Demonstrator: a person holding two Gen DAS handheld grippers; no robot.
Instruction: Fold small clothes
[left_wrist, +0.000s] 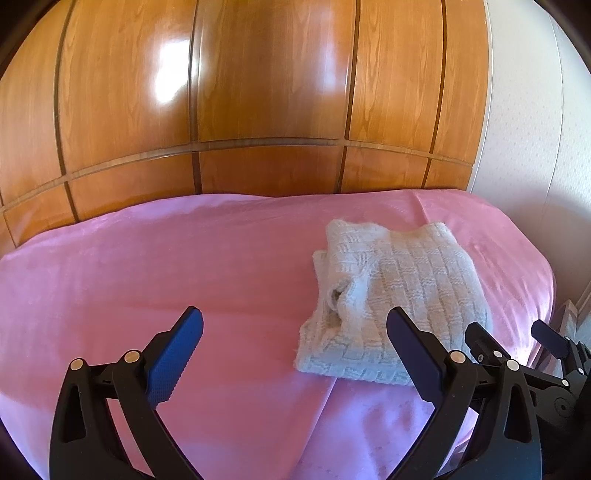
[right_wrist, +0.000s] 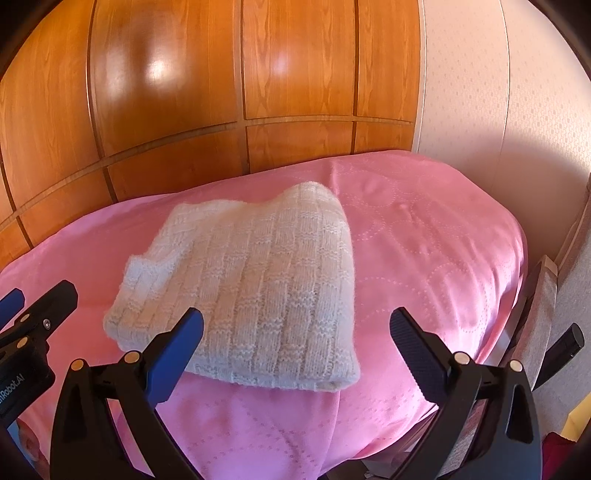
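Sweater: white knit sweater (right_wrist: 243, 291) folded, lying on pink bedspread (left_wrist: 147, 266) near its right edge.
Bounds: wooden wardrobe (left_wrist: 258, 92) behind; bare spread leftward.
Left gripper (left_wrist: 295, 347): spread wide, empty, beside sweater.
Right gripper (right_wrist: 295, 345): spread wide, empty, over sweater's near edge.

A glossy wooden wardrobe (left_wrist: 258, 92) fills the upper frame, bright light reflecting off its panels; pale patterned wallpaper (right_wrist: 480, 92) at right; pink bedspread (left_wrist: 147, 266) across the lower half

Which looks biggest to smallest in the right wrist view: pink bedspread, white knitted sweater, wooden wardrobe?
1. wooden wardrobe and pink bedspread: look alike, unsure, both cut off.
2. white knitted sweater: smallest.
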